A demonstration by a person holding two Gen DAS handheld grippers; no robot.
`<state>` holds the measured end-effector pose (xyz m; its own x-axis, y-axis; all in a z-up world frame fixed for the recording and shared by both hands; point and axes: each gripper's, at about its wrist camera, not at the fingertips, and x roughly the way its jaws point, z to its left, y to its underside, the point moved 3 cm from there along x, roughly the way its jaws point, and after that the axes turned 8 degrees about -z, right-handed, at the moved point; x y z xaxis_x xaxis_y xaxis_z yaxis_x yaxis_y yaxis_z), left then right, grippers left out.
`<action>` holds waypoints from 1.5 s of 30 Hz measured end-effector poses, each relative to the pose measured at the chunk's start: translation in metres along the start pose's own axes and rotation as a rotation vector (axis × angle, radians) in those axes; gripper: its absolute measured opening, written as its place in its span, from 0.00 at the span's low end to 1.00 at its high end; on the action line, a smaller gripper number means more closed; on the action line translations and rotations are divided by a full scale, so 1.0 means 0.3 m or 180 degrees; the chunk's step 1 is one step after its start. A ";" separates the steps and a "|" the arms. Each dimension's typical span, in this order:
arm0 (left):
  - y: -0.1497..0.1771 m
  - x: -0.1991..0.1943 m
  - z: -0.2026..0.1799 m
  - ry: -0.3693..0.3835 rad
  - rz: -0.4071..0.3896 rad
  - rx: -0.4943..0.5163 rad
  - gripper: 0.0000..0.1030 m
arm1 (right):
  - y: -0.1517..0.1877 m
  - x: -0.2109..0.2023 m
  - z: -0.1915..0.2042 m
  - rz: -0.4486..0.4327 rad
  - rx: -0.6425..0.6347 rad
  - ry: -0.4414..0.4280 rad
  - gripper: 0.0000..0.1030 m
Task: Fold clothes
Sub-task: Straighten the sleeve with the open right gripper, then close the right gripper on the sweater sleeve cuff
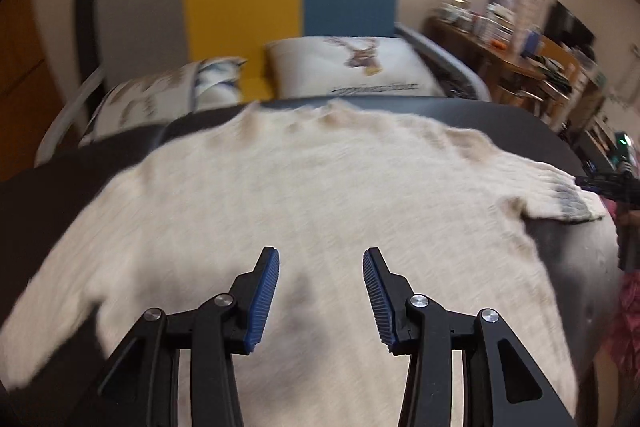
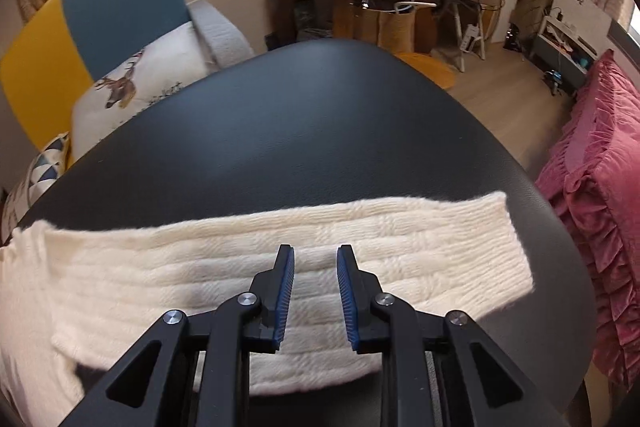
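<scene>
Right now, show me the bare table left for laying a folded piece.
Free: the dark table beyond the sweater sleeve, out to its far rounded edge by the pillow. A thin strip shows past the sweater's far edge in the left view. Crowded: the near side, under the sweater, where both open hand-held grippers hover.

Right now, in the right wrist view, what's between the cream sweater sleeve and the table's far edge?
Nothing: only bare black tabletop lies beyond the cream knitted sweater sleeve, in the right wrist view.
</scene>
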<state>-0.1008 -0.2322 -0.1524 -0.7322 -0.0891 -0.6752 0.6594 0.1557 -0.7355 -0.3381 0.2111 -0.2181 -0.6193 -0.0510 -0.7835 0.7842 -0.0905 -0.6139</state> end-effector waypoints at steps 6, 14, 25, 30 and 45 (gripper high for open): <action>-0.232 0.226 -0.333 0.0586 -0.0114 0.0498 0.44 | -0.004 -0.008 0.112 0.0004 -0.0277 -0.0481 0.21; -0.292 0.539 -0.488 0.0770 0.0370 0.0506 0.44 | 0.028 0.066 0.152 0.0221 -0.0711 -0.0328 0.21; -0.228 0.614 -0.456 0.0381 0.0553 0.0391 0.45 | 0.062 0.060 0.087 0.0112 -0.0744 -0.0252 0.19; -0.228 0.531 -0.436 0.0434 0.0376 0.0312 0.45 | 0.061 -0.117 -0.113 -0.0172 0.0376 -0.0851 0.24; 0.040 0.217 -0.171 0.0261 0.0337 -0.0013 0.47 | 0.285 -0.147 -0.558 -0.0017 0.2339 -0.0861 0.44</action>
<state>-0.1494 -0.1857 -0.2022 -0.6703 0.0088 -0.7421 0.7330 0.1640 -0.6601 -0.2372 0.3720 -0.2520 -0.6851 -0.2809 -0.6721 0.6124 -0.7217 -0.3225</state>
